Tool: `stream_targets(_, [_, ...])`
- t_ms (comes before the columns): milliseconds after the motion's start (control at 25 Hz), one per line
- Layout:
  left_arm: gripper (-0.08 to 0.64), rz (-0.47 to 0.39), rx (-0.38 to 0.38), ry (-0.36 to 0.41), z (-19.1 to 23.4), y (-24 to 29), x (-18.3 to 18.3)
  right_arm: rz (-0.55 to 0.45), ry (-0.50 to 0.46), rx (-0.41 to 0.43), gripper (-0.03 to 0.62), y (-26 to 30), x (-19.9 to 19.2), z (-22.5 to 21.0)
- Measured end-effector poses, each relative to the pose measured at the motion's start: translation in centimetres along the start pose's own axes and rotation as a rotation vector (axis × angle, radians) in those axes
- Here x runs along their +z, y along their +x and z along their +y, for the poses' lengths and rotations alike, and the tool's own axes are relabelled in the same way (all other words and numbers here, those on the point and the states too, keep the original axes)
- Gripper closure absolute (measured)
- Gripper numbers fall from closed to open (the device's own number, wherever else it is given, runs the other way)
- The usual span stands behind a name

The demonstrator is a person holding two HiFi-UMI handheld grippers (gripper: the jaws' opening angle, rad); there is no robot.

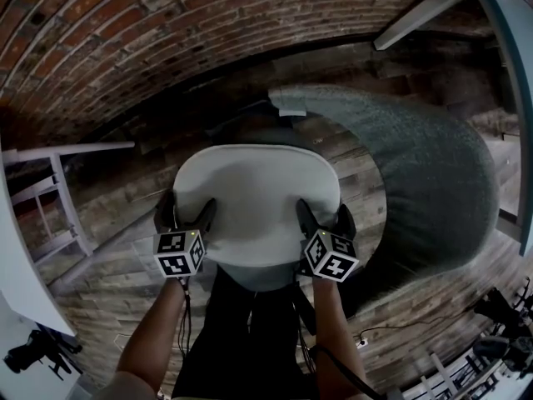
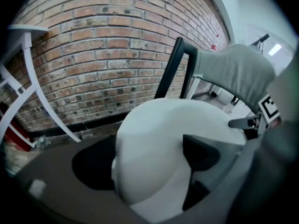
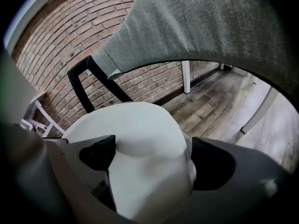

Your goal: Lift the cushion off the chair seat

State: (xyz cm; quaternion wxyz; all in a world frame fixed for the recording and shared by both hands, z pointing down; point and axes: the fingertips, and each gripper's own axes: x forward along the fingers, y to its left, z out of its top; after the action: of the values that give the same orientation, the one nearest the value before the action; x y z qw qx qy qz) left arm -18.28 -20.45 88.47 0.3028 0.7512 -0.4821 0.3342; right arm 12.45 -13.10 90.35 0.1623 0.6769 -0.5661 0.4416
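A red brick wall [image 1: 125,40] rises beyond the cushion, and a worn plank floor [image 1: 108,290] spreads all around it. A big sheet of grey fabric [image 1: 433,182] curves from behind the cushion round to its right. The cushion [image 1: 254,194] itself is white and rounded and lies flat at the middle of the head view, in front of the black chair back [image 2: 175,66]. The seat beneath it is almost wholly covered. A white frame [image 1: 58,198] stands well to the cushion's left, by the wall. The left claw [image 1: 187,209] sits at the cushion's near left corner and the right claw [image 1: 325,215] at its near right corner, each pointing steeply down. Both claws stand wide, and each has the cushion's edge bulging up between its jaws rather than being pinched. Each claw's marker cube, left [image 1: 179,252] and right [image 1: 331,255], sits just nearer the person than the cushion's front edge.
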Motion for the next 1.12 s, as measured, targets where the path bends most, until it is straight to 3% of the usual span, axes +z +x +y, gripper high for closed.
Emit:
stream_targets(160, [0.132, 0.015, 0.000, -0.012, 0.0, 0.0, -0.1, 0.041, -0.001, 0.020, 0.089, 0.1, -0.3, 0.2])
stream_targets(320, [0.138, 0.021, 0.010, -0.006, 0.0, -0.2, 0.0, 0.065, -0.064, 0.041, 0.095, 0.0, -0.6, 1.1])
stream_targets(520, [0.200, 0.009, 0.028, 0.020, -0.1, -0.7, 0.5, 0.071, -0.130, 0.031, 0.130, -0.6, -0.6, 1.4])
stream_targets(600, [0.314, -0.001, 0.050, 0.013, 0.5, -1.4, 0.7, 0.068, -0.137, 0.008, 0.198, -1.1, -0.4, 1.1])
stream_targets(840, [0.440, -0.014, 0.044, -0.020, 0.5, -2.8, 1.4, 0.058, -0.151, -0.054, 0.431, -2.6, 0.8, 0.4])
stream_targets(1120, [0.499, -0.021, -0.002, 0.009, -1.7, -4.3, 2.6, 0.060, -0.208, -0.054, 0.509, -4.5, 1.9, 1.8])
